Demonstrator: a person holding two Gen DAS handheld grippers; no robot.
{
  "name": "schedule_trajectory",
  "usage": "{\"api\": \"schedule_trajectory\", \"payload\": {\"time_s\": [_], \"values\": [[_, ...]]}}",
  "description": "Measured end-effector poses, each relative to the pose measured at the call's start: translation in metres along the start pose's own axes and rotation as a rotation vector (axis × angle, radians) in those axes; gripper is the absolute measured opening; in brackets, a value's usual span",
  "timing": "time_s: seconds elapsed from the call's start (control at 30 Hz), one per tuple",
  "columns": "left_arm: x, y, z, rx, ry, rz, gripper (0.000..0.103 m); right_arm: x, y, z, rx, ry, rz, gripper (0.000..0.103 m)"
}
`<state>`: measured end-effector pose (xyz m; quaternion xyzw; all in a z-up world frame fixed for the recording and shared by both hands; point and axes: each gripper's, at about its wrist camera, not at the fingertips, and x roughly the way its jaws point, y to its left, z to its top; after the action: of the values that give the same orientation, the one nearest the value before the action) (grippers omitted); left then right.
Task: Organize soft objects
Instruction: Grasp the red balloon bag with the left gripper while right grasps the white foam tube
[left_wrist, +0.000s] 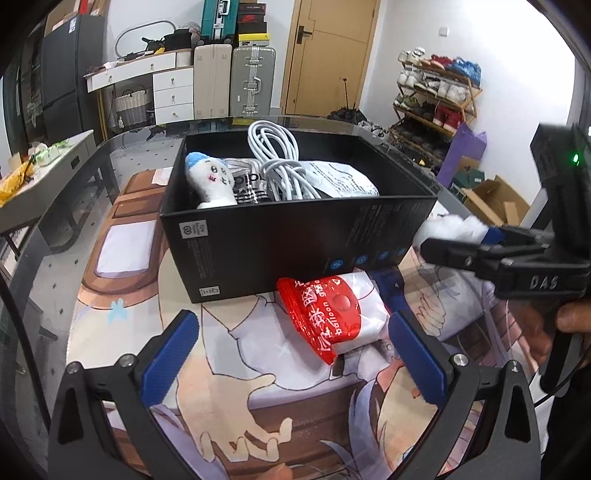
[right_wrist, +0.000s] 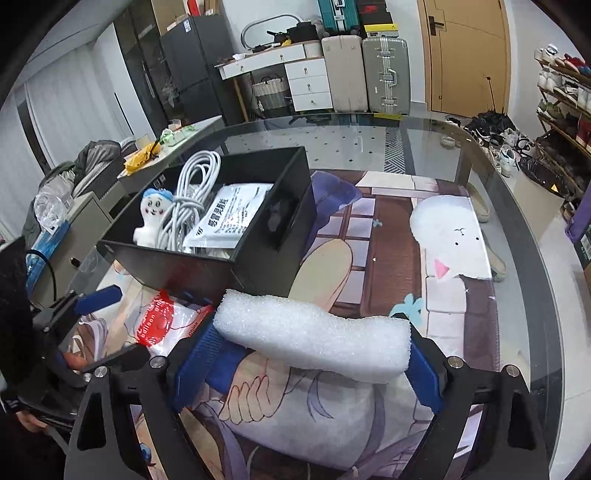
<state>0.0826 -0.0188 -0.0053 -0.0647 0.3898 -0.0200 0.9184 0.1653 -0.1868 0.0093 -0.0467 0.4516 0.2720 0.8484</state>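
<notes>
Right gripper (right_wrist: 310, 354) clamped across a white foam block (right_wrist: 314, 336), pebbled and spongy, its ends squeezed between the ribbed blue pads, held above the printed mat (right_wrist: 388, 236) on the glass surface (right_wrist: 369, 140). Left gripper (left_wrist: 291, 354) jaws apart, straddling a crinkly red-and-white plastic packet (left_wrist: 328, 317) lying flat beside the matte black cardboard box (left_wrist: 288, 240). Inside the box: a small plush doll (left_wrist: 214, 177), coiled white cable (left_wrist: 280, 162), a flat white pouch (left_wrist: 343, 181).

Bright, even indoor light; sharp centre, fisheye bending and dark corners.
</notes>
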Motion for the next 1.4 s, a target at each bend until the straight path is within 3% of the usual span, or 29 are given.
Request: {"api": "schedule_trajectory", "payload": {"time_s": [0.6,0.73,0.8,0.97,1.4], "values": [[0.024,-0.037,0.012,0.061,0.099,0.041,0.101,-0.013,-0.002,-0.002,-0.007,-0.012,0.033,0.092],[0.031,-0.039,0.012,0.065,0.124,0.050,0.087,-0.015,-0.001,-0.002,-0.005,-0.010,0.040,0.091],[0.030,-0.040,0.012,0.080,0.112,0.049,0.073,-0.016,0.000,-0.002,-0.009,-0.011,0.043,0.091],[0.026,-0.040,0.009,0.094,0.101,0.033,0.061,-0.017,0.003,-0.001,-0.021,-0.014,0.046,0.091],[0.009,-0.025,0.006,0.044,0.056,0.014,0.056,-0.020,0.014,0.000,-0.057,-0.021,0.054,0.091]]}}
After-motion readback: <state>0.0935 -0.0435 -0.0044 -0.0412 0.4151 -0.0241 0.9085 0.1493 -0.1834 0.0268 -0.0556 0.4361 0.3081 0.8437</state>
